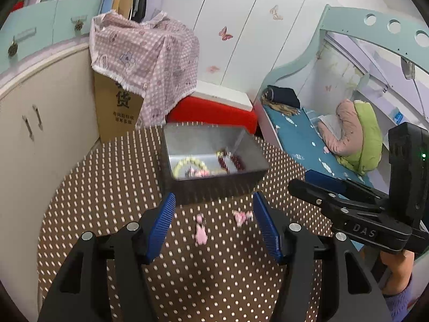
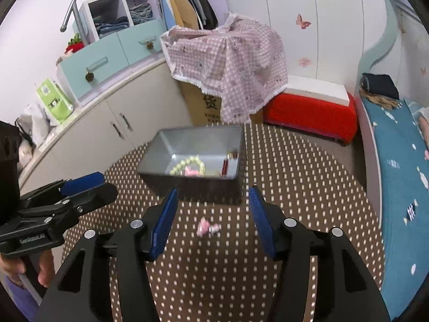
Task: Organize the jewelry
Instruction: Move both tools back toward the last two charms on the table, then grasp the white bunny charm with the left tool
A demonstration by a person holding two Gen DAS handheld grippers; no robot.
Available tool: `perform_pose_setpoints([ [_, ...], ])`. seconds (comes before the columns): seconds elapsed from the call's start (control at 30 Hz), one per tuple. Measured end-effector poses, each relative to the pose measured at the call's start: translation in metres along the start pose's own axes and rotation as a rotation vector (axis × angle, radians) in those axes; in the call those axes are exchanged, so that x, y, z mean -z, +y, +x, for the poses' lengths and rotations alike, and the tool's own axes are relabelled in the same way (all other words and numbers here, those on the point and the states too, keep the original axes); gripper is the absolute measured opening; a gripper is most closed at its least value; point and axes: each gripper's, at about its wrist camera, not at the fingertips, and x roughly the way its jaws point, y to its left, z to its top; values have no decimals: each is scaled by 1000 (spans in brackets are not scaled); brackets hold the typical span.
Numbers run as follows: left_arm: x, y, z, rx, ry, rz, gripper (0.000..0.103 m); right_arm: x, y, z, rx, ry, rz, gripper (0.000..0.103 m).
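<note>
A grey metal box (image 1: 211, 179) stands on the brown dotted table; it also shows in the right wrist view (image 2: 187, 181). Inside lie a pale bead bracelet (image 1: 189, 165), a dark red bead bracelet (image 1: 232, 162) and a small pink piece. Two pink hair clips lie on the table before the box: one (image 1: 200, 229) between my left gripper's fingers, another (image 1: 242, 216) by its right finger. My left gripper (image 1: 214, 224) is open and empty above them. My right gripper (image 2: 211, 221) is open and empty, with a pink clip (image 2: 206, 228) between its fingers.
A cardboard carton under a pink checked cloth (image 1: 144, 61) and a red stool (image 1: 211, 112) stand behind the table. White cabinets (image 1: 40, 123) are left, a bed with blue sheet (image 1: 308, 139) right. The right gripper's body (image 1: 375, 206) is at the table's right edge.
</note>
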Motion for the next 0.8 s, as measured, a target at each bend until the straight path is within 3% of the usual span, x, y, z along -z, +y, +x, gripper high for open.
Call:
perform_pose_setpoints([
  [0.4,42,-7,44,-29,125,-2,58,46,-19,30,35,85,37,54],
  [0.8,44,-6,70,-78,137,20,56,51,-20,52,45,106,26,59],
])
